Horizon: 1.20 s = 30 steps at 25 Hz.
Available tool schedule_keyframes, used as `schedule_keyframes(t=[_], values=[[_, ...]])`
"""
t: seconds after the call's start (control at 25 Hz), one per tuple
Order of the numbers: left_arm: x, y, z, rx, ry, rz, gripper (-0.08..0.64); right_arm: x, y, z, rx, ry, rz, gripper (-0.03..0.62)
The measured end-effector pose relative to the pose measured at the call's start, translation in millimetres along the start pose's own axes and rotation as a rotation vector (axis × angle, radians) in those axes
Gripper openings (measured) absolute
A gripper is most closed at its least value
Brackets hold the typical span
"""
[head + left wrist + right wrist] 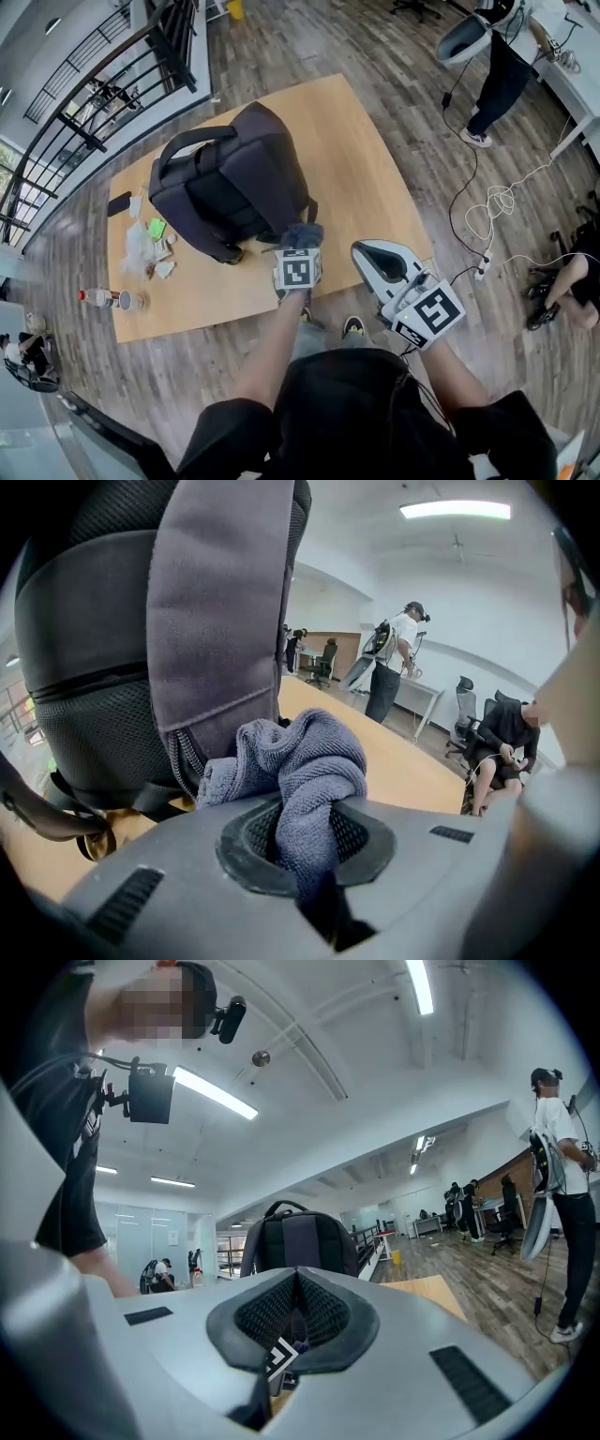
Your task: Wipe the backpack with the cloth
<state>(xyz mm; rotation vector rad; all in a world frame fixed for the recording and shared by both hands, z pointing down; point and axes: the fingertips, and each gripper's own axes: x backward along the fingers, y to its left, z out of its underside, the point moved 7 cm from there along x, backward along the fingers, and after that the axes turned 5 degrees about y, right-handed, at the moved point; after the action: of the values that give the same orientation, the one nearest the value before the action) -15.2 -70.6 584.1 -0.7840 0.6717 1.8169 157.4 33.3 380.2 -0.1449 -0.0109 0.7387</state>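
Observation:
A dark backpack [230, 178] stands on the wooden table [366, 178], its straps and mesh back filling the left gripper view [122, 639]. My left gripper [301, 247] is shut on a grey-blue cloth [302, 232], which bunches out of the jaws [305, 841] and rests against the backpack's near lower corner [295, 757]. My right gripper [364, 251] hangs off the table's near right edge, pointing level toward the backpack [298, 1239]. Its jaws [295, 1312] are shut with nothing between them.
On the table's left side lie a bottle [105, 298], crumpled wrappers [141, 248], a green item [157, 228] and a phone [119, 202]. A railing [84, 103] runs at the upper left. A person [497, 75] stands at the upper right, with cables [492, 202] on the floor.

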Motion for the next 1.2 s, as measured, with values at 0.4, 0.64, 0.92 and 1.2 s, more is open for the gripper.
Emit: schedule_keyframes(t=[0.4, 0.64, 0.92, 1.2], values=[[43, 5, -26, 0.144, -0.145, 0.035, 0.041, 9, 7, -10, 0.026, -0.002, 0.003, 0.011], [144, 22, -123, 0.252, -0.386, 0.089, 0.041, 5, 16, -20, 0.053, -0.031, -0.002, 0.011], [218, 7, -193, 0.151, -0.587, 0.121, 0.041, -4, 26, -27, 0.063, -0.045, -0.052, 0.011], [247, 41, -181, 0.202, -0.616, 0.109, 0.041, -13, 34, -23, 0.052, -0.041, -0.090, 0.011]])
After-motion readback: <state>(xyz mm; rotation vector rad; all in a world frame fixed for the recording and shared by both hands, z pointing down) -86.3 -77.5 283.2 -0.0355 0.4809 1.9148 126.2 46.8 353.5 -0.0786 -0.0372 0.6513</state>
